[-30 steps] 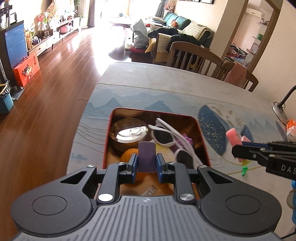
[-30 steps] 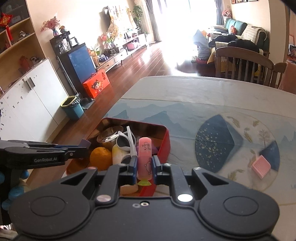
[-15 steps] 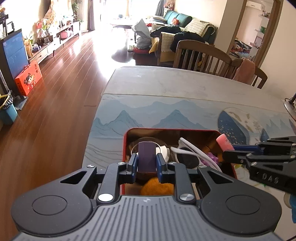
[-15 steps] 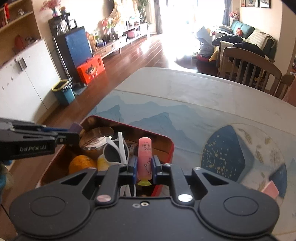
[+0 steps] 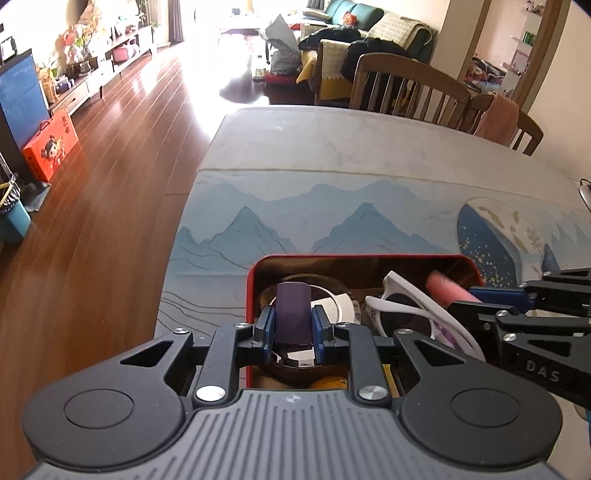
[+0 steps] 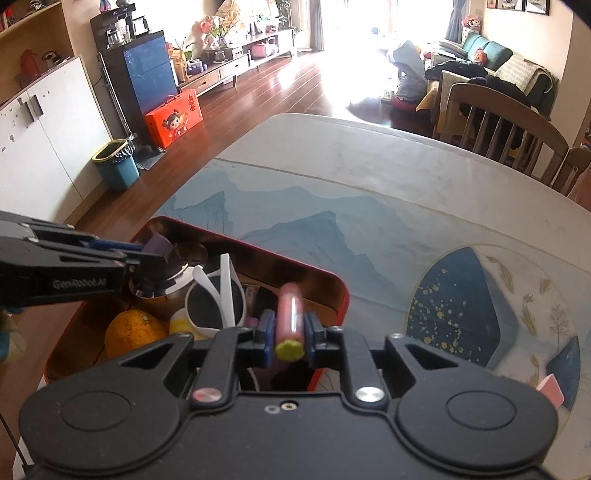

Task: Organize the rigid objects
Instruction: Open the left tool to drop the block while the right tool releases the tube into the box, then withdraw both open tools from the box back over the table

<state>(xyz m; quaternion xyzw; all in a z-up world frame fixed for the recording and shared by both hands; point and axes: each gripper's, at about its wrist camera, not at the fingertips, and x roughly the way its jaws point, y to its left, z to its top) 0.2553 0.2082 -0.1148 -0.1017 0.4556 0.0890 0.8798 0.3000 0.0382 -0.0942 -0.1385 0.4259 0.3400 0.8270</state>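
Both grippers have dropped over the red-rimmed rectangular metal tin (image 6: 341, 295). Left gripper (image 5: 293, 326) clamps a dark purple block (image 5: 291, 310); right gripper (image 6: 290, 334), jaws just easing apart, barely holds a blurred pink cylindrical tube (image 6: 291, 317), which could slip and strike the white-framed sunglasses (image 6: 218, 302).

I see daylight blowing out the far windows (image 6: 354, 33), glare on the floor (image 5: 207, 85), and fisheye-bent edges.
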